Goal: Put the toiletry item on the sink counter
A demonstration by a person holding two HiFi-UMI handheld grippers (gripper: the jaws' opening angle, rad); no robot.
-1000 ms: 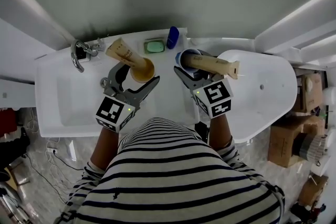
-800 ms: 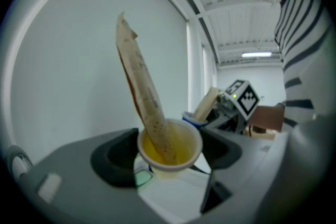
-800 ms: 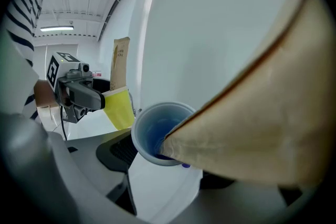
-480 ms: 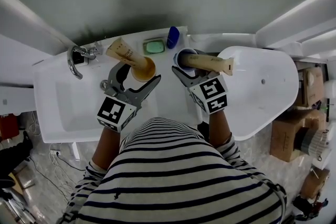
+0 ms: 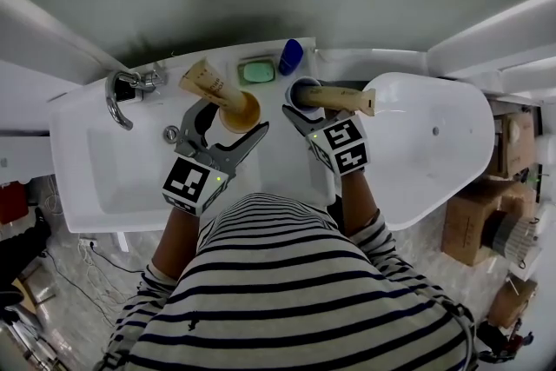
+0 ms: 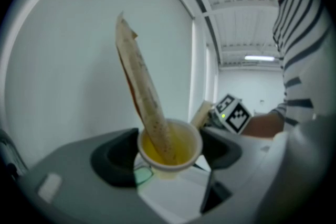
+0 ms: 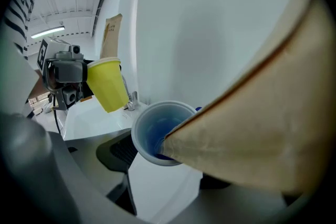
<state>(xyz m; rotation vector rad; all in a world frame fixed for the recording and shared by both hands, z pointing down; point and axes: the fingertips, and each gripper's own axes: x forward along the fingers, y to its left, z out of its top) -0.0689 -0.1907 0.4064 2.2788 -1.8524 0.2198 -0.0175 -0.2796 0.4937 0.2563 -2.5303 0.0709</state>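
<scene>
Left gripper [image 6: 169,152] fingers [image 6: 110,157] are closed on a yellow cup [image 6: 170,147], one finger each side of its wall. A tan tube [image 6: 142,92] stands in that cup and leans away past the fingertips, crimped end up. Right gripper [image 7: 157,149] fingers [image 7: 118,152] are clamped on a blue cup [image 7: 155,134]. A second tube [image 7: 252,123] sits with its narrow end inside that cup, its wide flat end tipped out to the right-finger side. From above, both cups hang over the back strip of the white counter [image 5: 130,187], side by side but apart; I can't tell whether either base touches it. A green soap dish [image 5: 256,71] and a blue container [image 5: 291,56] sit on the counter just beyond the fingertips, between the two cups. The faucet [image 5: 122,89] is well off to the outer side of the left fingers, a white bathtub [image 5: 434,152] outside the right fingers. The person wears a striped shirt [image 5: 295,291].
</scene>
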